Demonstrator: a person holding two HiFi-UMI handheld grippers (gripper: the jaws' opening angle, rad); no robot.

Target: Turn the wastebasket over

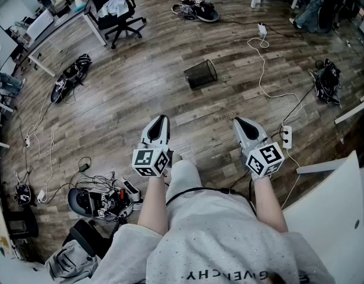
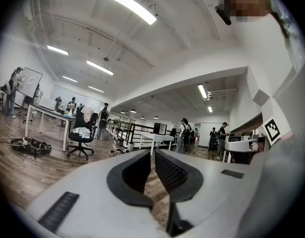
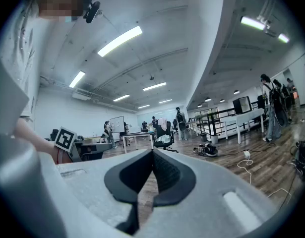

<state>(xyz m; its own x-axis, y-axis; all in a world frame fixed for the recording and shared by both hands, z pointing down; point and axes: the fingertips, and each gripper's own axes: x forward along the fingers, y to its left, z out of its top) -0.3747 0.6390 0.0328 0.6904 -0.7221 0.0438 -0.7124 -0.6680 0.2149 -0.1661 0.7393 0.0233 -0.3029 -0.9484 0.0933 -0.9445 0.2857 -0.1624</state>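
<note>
The wastebasket (image 1: 200, 74), a black mesh bin, lies on its side on the wooden floor, well ahead of both grippers and nearer the right one. My left gripper (image 1: 160, 119) is held level at waist height, with its jaws drawn together to a thin slit and nothing between them (image 2: 152, 153). My right gripper (image 1: 238, 121) is beside it, also level, with its tips touching and empty (image 3: 152, 150). Neither gripper view shows the wastebasket. Both grippers are far from it.
A white cable (image 1: 263, 70) runs to a power strip (image 1: 286, 136) right of the bin. Black bags lie at left (image 1: 69, 78), right (image 1: 327, 81) and far back (image 1: 196, 9). An office chair (image 1: 119, 13) stands beside a desk; cable clutter (image 1: 102, 200) lies near left. A white tabletop (image 1: 332, 209) is close right.
</note>
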